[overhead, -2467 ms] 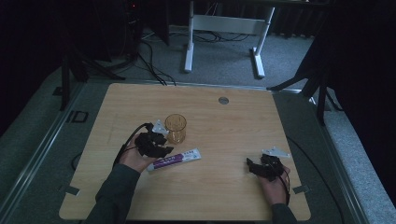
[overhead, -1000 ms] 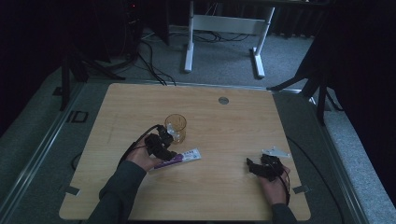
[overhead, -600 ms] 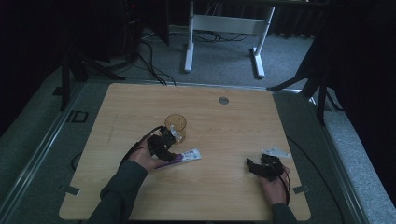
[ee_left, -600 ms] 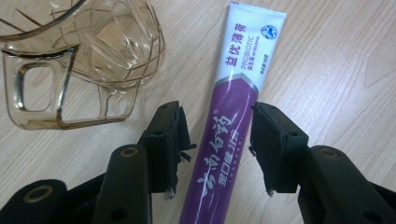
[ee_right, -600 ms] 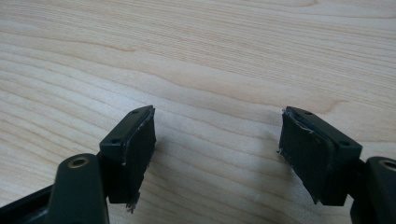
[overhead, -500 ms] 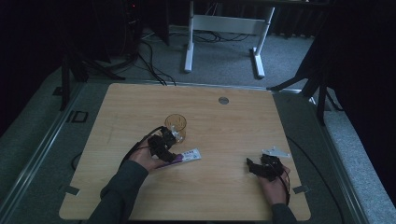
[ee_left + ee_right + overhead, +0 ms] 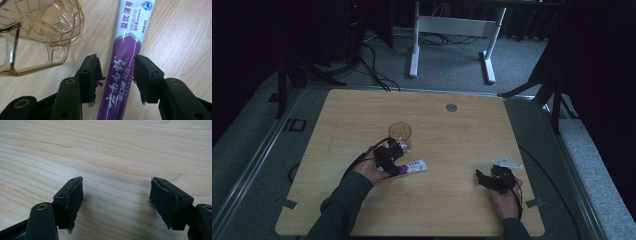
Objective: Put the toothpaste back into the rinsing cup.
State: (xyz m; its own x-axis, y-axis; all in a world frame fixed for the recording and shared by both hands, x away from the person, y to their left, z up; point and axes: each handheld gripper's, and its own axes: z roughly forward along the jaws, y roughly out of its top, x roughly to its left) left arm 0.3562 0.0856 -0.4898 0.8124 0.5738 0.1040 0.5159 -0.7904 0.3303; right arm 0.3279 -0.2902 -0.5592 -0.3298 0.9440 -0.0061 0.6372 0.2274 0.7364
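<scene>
The table [image 7: 362, 115] is light wood with a small round cap [image 7: 451, 107] near its far edge. Around it the room is dark, with grey floor, black cables and a white stand [image 7: 451, 37] behind.

A tube [image 7: 125, 57] lies flat near the middle of the table. It is purple at one end and white at the other. In the high view its long side runs left to right, tipped up a little, with the white end to the right. A clear brown cup [image 7: 400, 133] stands just behind it (the cup has a handle).

The left gripper [image 7: 117, 78] is spread wide, one jaw on each side of the purple end, with small gaps, not squeezing.

The right gripper [image 7: 116, 201] is spread wide too, holding nothing, low over bare wood near the right front corner, well apart from the tube.

The far half of the table is bare wood.
</scene>
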